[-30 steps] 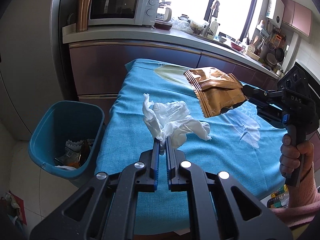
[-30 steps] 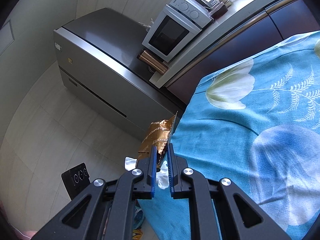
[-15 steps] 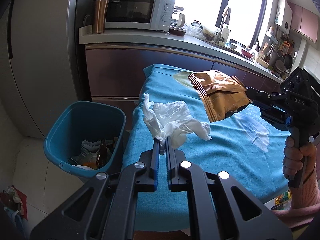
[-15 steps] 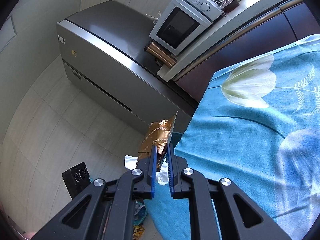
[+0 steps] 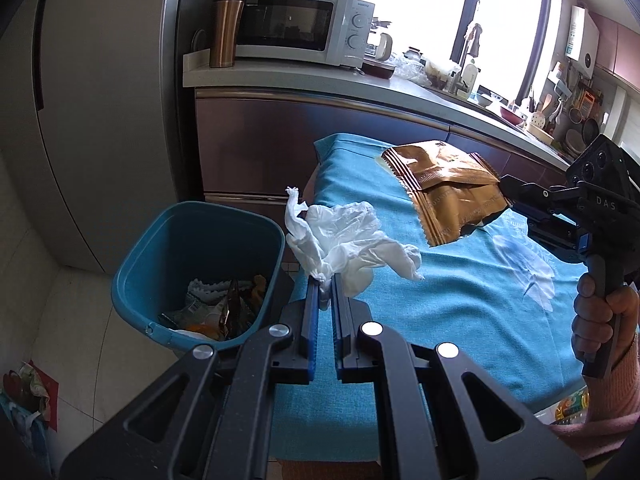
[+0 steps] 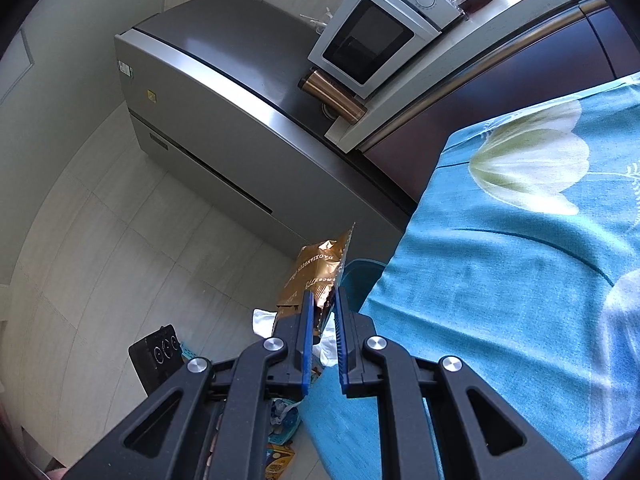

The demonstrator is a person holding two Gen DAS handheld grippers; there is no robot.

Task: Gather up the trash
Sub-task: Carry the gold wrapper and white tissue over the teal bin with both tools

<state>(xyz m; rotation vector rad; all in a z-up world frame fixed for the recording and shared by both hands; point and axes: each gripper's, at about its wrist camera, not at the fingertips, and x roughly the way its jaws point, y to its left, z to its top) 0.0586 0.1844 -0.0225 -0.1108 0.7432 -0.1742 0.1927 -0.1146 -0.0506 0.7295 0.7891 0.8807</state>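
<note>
Nearest the lens, my left gripper (image 5: 325, 280) pinches a crumpled white tissue (image 5: 346, 240) by its lower knot, jaws pressed nearly together. The tissue hangs in the air above the table's near-left corner, just beside the rim of the teal bin (image 5: 132, 276). It looks feather-light and limp, so a bunched fold is the right place to hold it; a loose edge could tear or slip. The bin, on the floor beside the blue tablecloth (image 5: 460, 304), already holds wrappers.

Farther out, my right gripper (image 5: 505, 185) nips one corner of a gold snack wrapper (image 5: 444, 188), held clear above the cloth. From its own camera, the right gripper (image 6: 322, 305) closes on that wrapper (image 6: 316, 276). I judge the film light, crinkly, and slick; the crimped seam offers the surest hold. Behind stand the microwave (image 5: 296, 28) and copper tumbler (image 5: 225, 30).
</note>
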